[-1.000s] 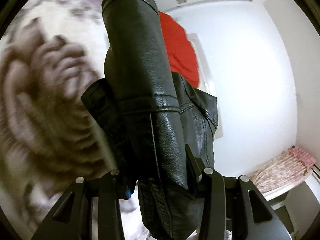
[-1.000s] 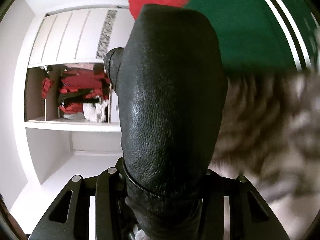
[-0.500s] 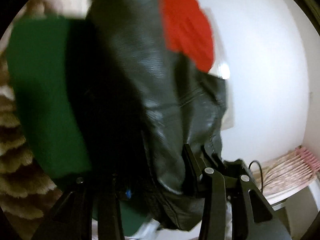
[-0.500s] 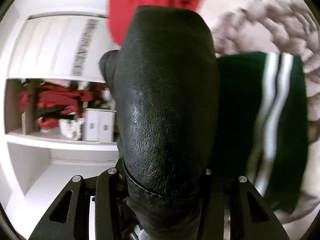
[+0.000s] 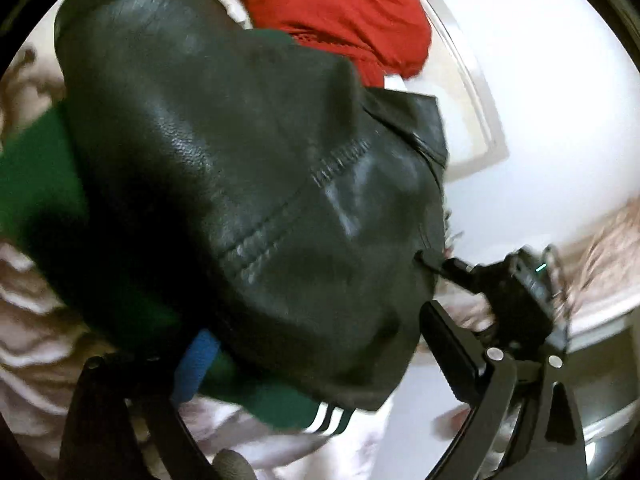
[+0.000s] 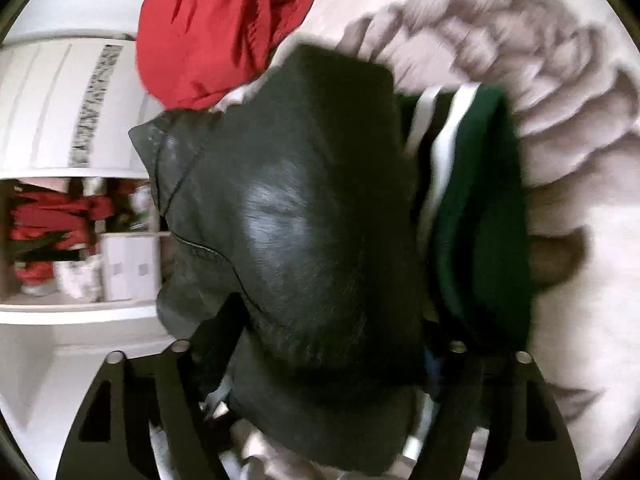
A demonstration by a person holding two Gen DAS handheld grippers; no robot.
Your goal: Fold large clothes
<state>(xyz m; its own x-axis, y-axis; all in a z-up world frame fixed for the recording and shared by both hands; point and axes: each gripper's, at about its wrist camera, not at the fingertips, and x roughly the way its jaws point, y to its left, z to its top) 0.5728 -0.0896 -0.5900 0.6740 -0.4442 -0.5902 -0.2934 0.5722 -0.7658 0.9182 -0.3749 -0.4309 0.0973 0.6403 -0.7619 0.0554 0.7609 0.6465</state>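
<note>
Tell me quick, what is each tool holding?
Left tool: open, the black jacket lies between its fingers.
Right tool: open around the jacket.

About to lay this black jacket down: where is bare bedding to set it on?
Bare patterned bedding shows right of the green garment, and more below its left side. The middle is crowded: the jacket overlaps the green garment, with the red garment just beyond.

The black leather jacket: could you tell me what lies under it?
Under the black leather jacket lies a green garment with white stripes on patterned bedding; how far it extends underneath is hidden.
</note>
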